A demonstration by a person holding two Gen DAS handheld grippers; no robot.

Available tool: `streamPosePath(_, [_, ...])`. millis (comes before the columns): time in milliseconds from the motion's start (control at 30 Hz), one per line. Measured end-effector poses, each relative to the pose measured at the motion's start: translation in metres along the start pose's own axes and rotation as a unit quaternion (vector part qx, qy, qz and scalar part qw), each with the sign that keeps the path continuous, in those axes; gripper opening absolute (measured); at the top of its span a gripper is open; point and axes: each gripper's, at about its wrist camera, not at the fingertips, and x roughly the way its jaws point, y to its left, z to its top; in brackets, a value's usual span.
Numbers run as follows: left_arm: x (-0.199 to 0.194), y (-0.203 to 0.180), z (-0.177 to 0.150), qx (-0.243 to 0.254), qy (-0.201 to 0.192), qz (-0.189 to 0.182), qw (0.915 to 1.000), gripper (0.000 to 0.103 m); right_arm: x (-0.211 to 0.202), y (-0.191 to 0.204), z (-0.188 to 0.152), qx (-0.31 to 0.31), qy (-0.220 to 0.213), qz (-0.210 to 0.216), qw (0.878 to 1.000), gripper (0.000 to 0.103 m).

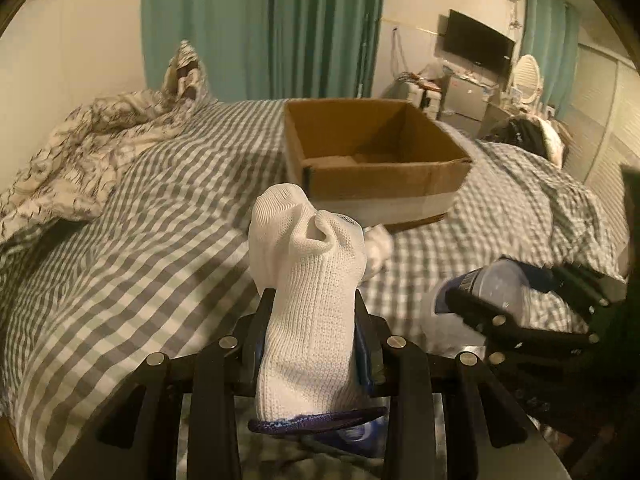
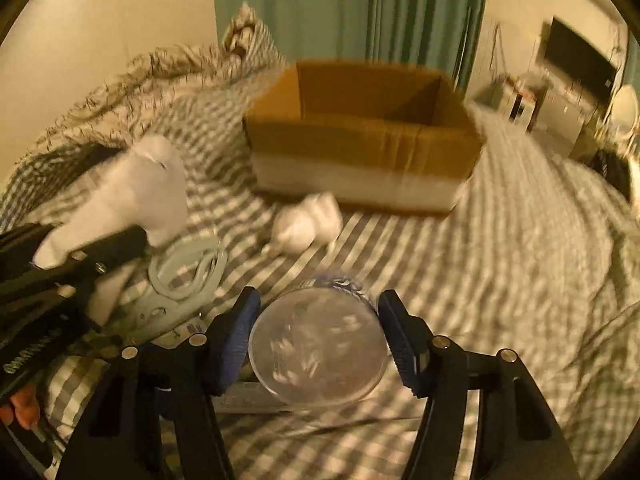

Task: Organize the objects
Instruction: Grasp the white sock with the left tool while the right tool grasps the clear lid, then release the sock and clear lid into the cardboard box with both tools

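My left gripper (image 1: 310, 300) is shut on a white knitted sock (image 1: 308, 280) with a purple sole edge, held above the bed; the sock also shows in the right wrist view (image 2: 132, 188). My right gripper (image 2: 318, 304) is shut on a clear plastic cup (image 2: 318, 344), its round end toward the camera; the cup also shows in the left wrist view (image 1: 500, 292). An open cardboard box (image 1: 372, 168) stands on the bed ahead, seen too in the right wrist view (image 2: 360, 140). A second white sock (image 2: 310, 220) lies in front of the box.
The bed has a grey checked cover (image 1: 140, 260). A crumpled patterned duvet (image 1: 80, 152) lies at the left. A coiled pale cable (image 2: 186, 272) lies on a light packet near the left gripper. Green curtains, a TV (image 1: 478, 46) and a dresser stand behind.
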Motion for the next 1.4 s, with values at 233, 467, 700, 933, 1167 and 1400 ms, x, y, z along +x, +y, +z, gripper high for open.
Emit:
streamPosePath(233, [-0.014,-0.031,0.046,0.026,-0.029,-0.026,0.9989,0.034,-0.049,-0.031,0.032,0.001,-0.068,-0.013,0.998,0.060])
streamPosePath(467, [0.002,-0.048,0.112,0.040,-0.055,-0.037,0.9970,0.034,-0.070,-0.057,0.098,-0.017,-0.135,-0.043,0.990,0.060])
streamPosePath(700, [0.050,-0.052,0.163,0.038,-0.056,-0.025,0.9974,0.034,-0.043,-0.076,0.166,-0.028,-0.164,-0.038,0.985,0.060])
streamPosePath(933, [0.112,-0.047,0.180,0.036,-0.022,-0.011,0.9991,0.034,0.032,-0.090,0.195,-0.023,-0.127,-0.023,0.991,0.060])
streamPosePath(1167, [0.156,-0.047,0.170,0.043,0.018,-0.023,0.9987,0.040,0.082,-0.098,0.189,0.000,-0.093,0.012,0.996,0.060])
streamPosePath(1400, [0.139,-0.042,0.174,0.031,0.002,-0.008,0.9995,0.081,0.062,-0.112,0.191,0.021,-0.116,0.002,0.993,0.079])
